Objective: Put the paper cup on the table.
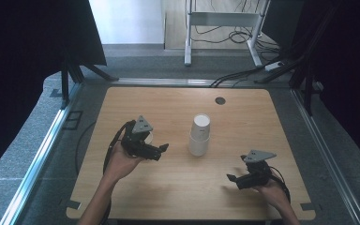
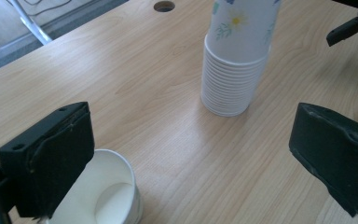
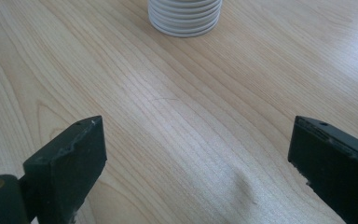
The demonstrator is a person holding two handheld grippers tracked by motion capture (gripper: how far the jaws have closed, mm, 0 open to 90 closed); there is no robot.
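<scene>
A stack of upside-down white paper cups [image 1: 199, 135] with a flower print stands at the middle of the wooden table [image 1: 243, 117]. In the left gripper view the stack [image 2: 235, 70] rises ahead, and a single upright white cup [image 2: 109, 196] stands empty on the table by the left jaw. My left gripper [image 1: 161, 152] is left of the stack, open, with nothing between its fingers [image 2: 191, 140]. The single cup [image 1: 148, 137] peeks out behind it. My right gripper [image 1: 234, 181] rests near the front right, open and empty [image 3: 196, 149], pointing towards the stack's base [image 3: 185, 16].
A dark round cable hole [image 1: 220, 100] sits near the table's far edge. Beyond the table stand a white desk frame [image 1: 222, 18] and floor cables [image 1: 243, 75]. Black curtains hang on both sides. Bare wood lies between the grippers and the stack.
</scene>
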